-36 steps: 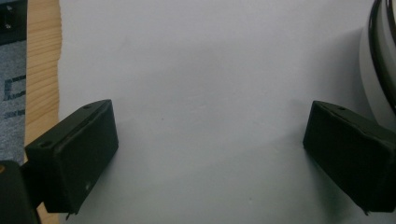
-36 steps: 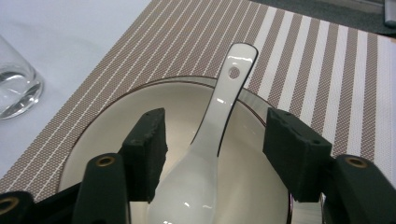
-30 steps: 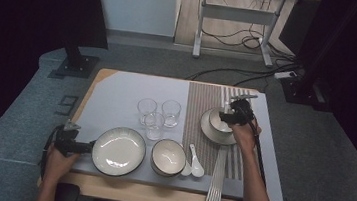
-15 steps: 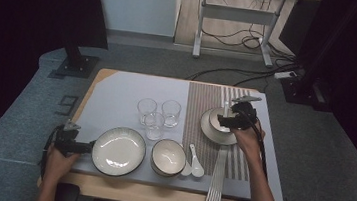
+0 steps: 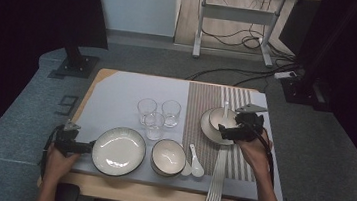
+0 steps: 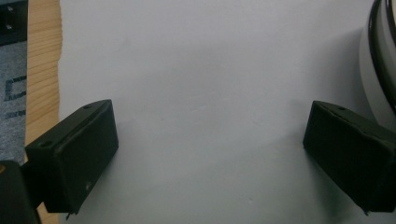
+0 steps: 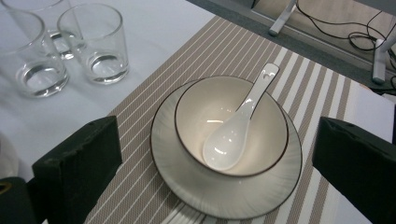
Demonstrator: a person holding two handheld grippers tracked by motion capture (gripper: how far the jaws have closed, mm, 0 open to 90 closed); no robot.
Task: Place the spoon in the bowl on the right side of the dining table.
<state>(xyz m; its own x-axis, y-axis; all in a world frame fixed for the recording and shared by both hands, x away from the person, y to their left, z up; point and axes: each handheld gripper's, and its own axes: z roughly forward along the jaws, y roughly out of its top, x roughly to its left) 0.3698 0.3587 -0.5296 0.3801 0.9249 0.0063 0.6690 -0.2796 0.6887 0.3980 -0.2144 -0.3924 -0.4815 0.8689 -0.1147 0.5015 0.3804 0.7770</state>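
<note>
On the striped placemat (image 5: 212,96) stands a small plate (image 7: 187,186) with a cream bowl (image 7: 201,112) on it. A white spoon (image 7: 233,135) lies in the bowl, its handle resting on the far rim. My right gripper (image 7: 215,140) hovers above and just in front of this set (image 5: 210,126), and its jaws have just been opening; they stand wide apart with nothing between them. My left gripper (image 5: 86,146) rests low at the table's front left, open and empty, beside the large plate (image 5: 120,149), whose rim (image 6: 380,56) sits close to one jaw.
Three clear glasses (image 5: 157,116) stand mid-table, close by at the left in the right gripper view (image 7: 95,42). A second bowl (image 5: 168,157) and another white spoon (image 5: 195,165) lie near the front edge. A long pale striped strip (image 5: 217,180) runs along the placemat's front.
My right gripper has drawn back and up from the bowl toward the person, and its jaws have opened. The spoon stays in the bowl. The left gripper has not moved.
</note>
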